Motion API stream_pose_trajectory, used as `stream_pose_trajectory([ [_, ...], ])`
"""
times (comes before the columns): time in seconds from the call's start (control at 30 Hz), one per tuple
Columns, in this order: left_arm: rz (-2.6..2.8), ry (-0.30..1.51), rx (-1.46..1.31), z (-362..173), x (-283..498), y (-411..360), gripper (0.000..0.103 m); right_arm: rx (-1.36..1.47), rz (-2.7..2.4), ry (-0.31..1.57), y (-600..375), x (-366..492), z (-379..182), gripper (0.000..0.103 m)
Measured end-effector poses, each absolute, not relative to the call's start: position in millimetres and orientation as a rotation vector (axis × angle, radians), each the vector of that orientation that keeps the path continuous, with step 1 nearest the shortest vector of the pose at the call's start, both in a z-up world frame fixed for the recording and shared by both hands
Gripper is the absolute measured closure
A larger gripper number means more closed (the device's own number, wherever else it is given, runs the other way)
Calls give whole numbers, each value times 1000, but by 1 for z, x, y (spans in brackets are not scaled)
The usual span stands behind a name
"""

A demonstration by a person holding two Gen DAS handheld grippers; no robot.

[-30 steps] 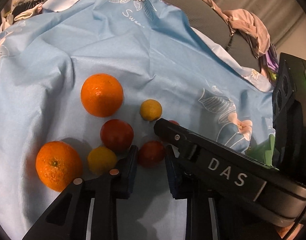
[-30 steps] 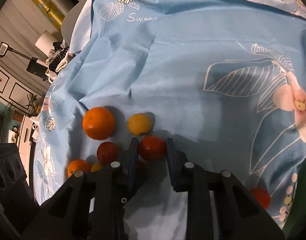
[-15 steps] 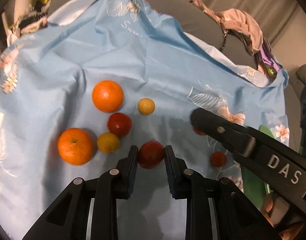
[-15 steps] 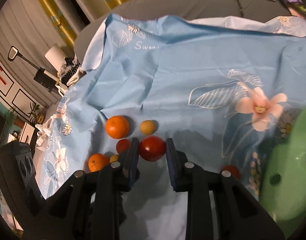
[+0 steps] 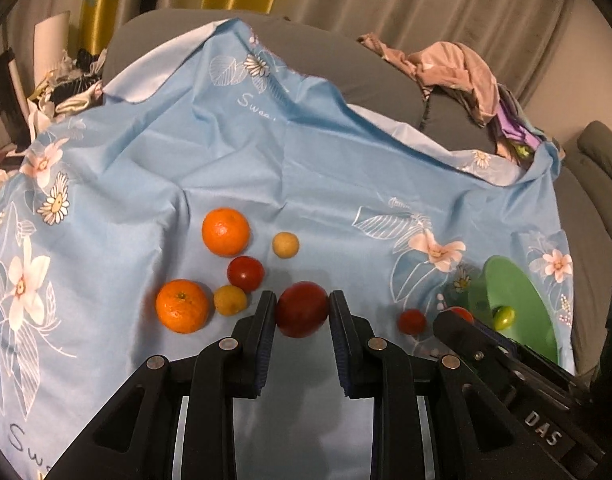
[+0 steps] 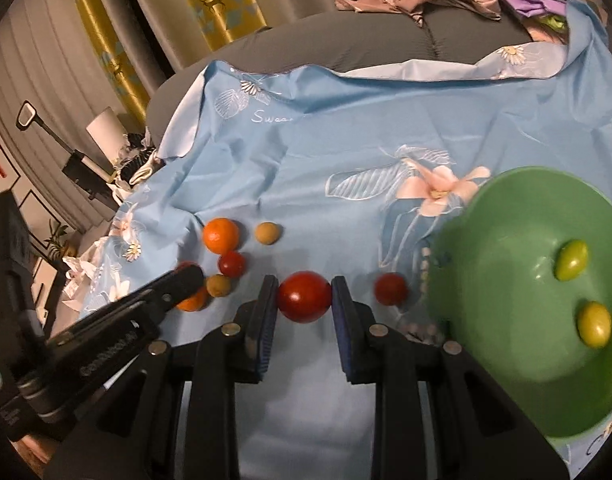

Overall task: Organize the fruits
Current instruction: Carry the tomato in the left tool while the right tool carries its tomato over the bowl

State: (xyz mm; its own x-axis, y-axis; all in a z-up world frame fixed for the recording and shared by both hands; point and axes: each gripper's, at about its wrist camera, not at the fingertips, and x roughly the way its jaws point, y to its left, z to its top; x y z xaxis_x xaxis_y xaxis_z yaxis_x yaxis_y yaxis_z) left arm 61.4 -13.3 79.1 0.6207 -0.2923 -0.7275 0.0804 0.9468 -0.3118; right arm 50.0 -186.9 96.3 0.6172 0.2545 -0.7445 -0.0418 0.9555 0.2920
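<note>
My left gripper (image 5: 301,310) is shut on a red tomato (image 5: 301,309) and holds it above the blue floral cloth (image 5: 289,160). My right gripper (image 6: 304,298) is shut on another red tomato (image 6: 304,296), also lifted. On the cloth lie two oranges (image 5: 225,231) (image 5: 181,306), a red tomato (image 5: 245,273), two small yellow fruits (image 5: 285,244) (image 5: 230,299) and a small red tomato (image 5: 412,321). A green bowl (image 6: 506,240) at the right holds two yellow-green fruits (image 6: 572,265) (image 6: 594,324). The bowl also shows in the left wrist view (image 5: 518,292).
The cloth covers a grey sofa (image 5: 366,76). A heap of clothes (image 5: 462,72) lies at the back right. Curtains (image 6: 209,0) hang behind, and a lamp (image 6: 101,128) and clutter stand at the left.
Both grippers have risen and pulled back from the cloth, each with its tomato. The fruits below look smaller and the green bowl has come into view at the right.
</note>
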Motion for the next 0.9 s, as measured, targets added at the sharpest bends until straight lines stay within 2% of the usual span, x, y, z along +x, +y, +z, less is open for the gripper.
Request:
stream_pose_trajectory([
  [0.5,-341,747,-157,118,21,-54,76,245,108,757,-218,26,132,75],
  [0.9,-444,731,-101,125,7,-93,76,263,42,665,-250,6,154,75],
])
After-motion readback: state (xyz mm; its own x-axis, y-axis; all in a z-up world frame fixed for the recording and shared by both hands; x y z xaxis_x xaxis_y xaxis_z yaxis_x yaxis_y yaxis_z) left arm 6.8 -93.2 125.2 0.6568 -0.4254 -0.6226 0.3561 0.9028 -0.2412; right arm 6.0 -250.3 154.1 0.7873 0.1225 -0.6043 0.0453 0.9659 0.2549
